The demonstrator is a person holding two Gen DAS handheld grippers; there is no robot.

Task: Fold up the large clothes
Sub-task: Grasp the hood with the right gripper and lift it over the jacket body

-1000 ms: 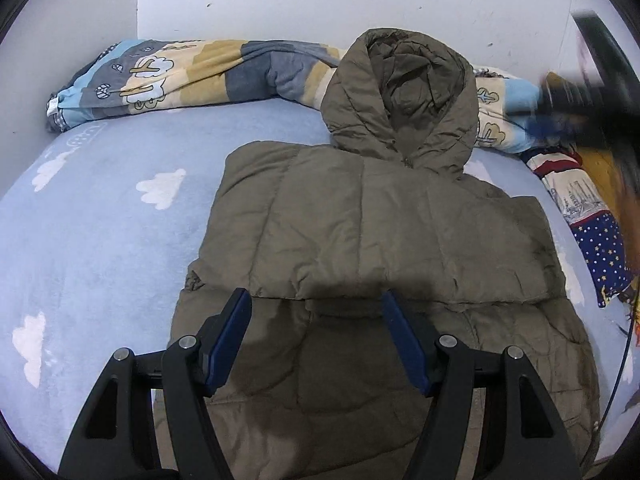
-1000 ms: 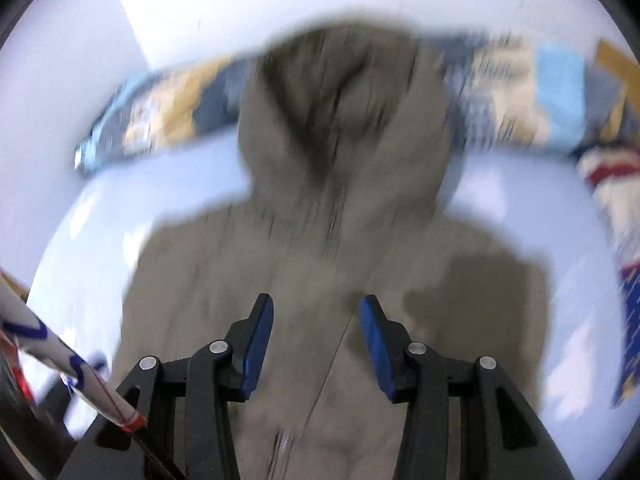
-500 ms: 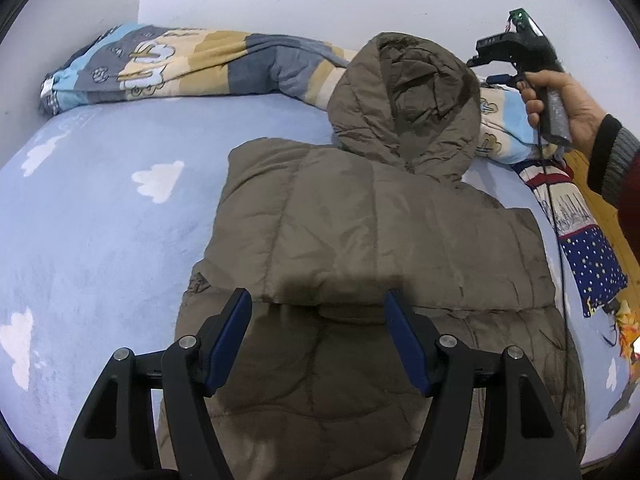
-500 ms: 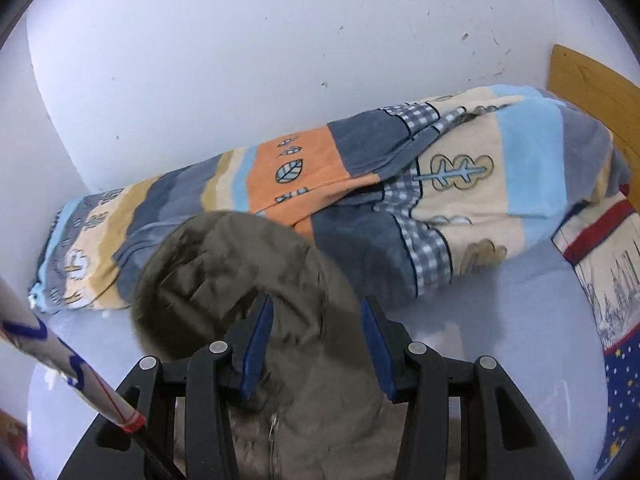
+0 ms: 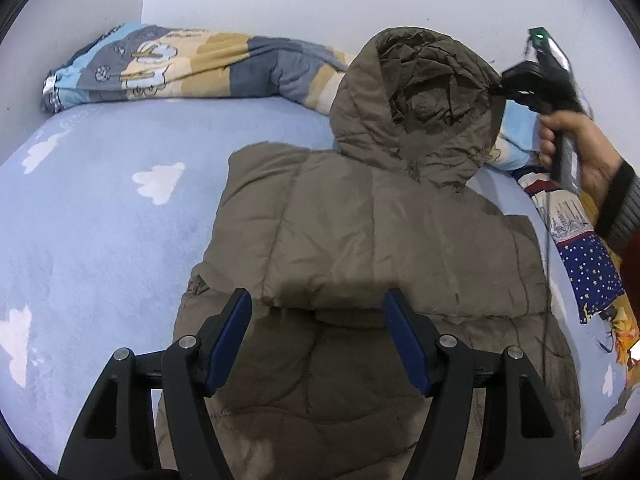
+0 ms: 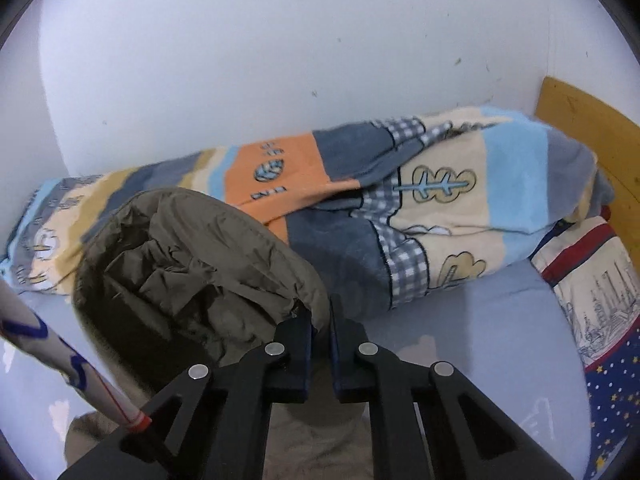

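White wall (image 5: 360, 8) behind, one bed (image 5: 100, 220) with pale blue cloud-print sheet. One olive padded jacket (image 5: 380, 240) laid flat on the bed, bottom part folded up over the body, hood (image 5: 416, 92) propped against the bedding at the wall. One rolled patchwork blanket (image 5: 192, 68) along the wall, one pillow (image 5: 576, 240) with blue star print at the right edge. Two tools. Left tool (image 5: 318, 338) hovering above the jacket's folded edge, jaws apart, nothing between them, not touching fabric. Right tool (image 6: 320, 340) at the hood's right rim, clenched on a pinch of hood fabric. Same right tool visible from the left wrist view, carried by one hand (image 5: 576, 148) in a dark ribbed sleeve (image 5: 620, 200). One white rod with blue marks and a red tip (image 6: 60, 360) at lower left of the right wrist view; can't tell what it is.
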